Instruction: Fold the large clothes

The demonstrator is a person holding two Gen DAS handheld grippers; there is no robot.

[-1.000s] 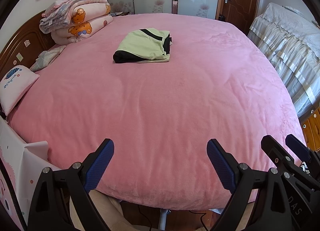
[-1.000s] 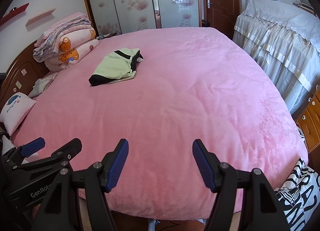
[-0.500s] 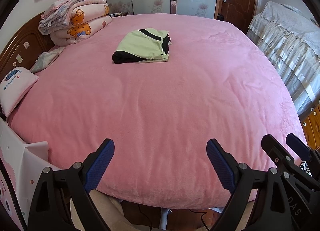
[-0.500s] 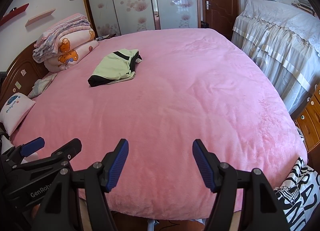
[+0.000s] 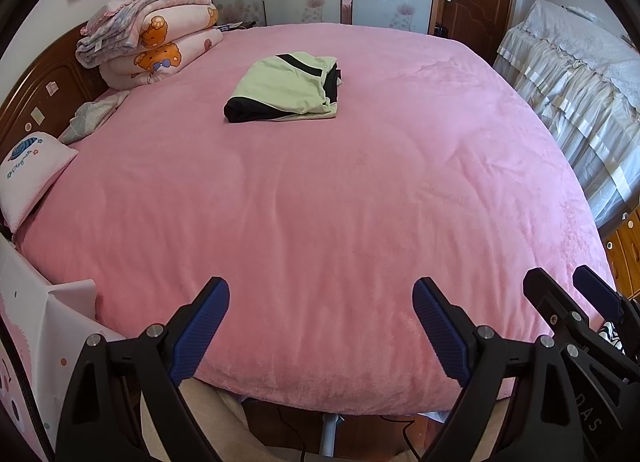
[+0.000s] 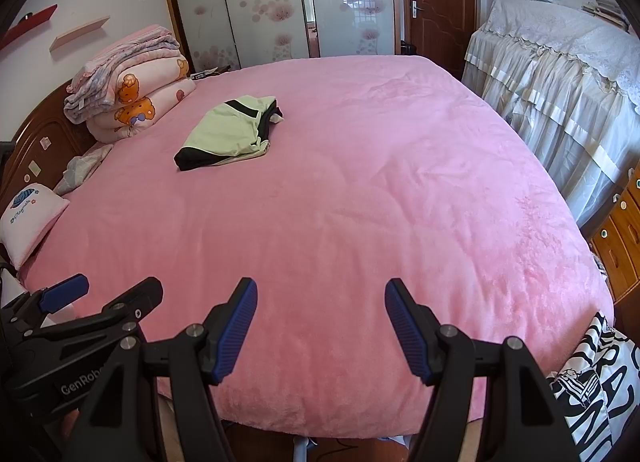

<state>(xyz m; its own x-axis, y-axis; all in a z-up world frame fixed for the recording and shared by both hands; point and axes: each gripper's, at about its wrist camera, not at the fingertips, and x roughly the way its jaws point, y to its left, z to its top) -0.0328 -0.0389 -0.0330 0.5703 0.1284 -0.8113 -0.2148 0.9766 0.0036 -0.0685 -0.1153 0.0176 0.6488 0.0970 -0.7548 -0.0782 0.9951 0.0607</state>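
A light green and black garment (image 5: pixel 285 89) lies folded in a compact rectangle on the pink bed (image 5: pixel 320 202), toward the far left; it also shows in the right wrist view (image 6: pixel 230 133). My left gripper (image 5: pixel 320 294) is open and empty, held over the bed's near edge, far from the garment. My right gripper (image 6: pixel 320 294) is open and empty beside it, also over the near edge. The right gripper shows at the right of the left wrist view (image 5: pixel 576 302), and the left gripper shows at the left of the right wrist view (image 6: pixel 100 294).
Folded quilts (image 5: pixel 152 38) are stacked at the headboard (image 5: pixel 44 90), far left. A small pillow (image 5: pixel 28 174) lies at the left edge. A lace-covered piece of furniture (image 6: pixel 560 74) stands to the right. A black and white cloth (image 6: pixel 596 382) hangs at the near right.
Both grippers stay open. The views have shifted only slightly; the garment sits a touch higher in the frames.
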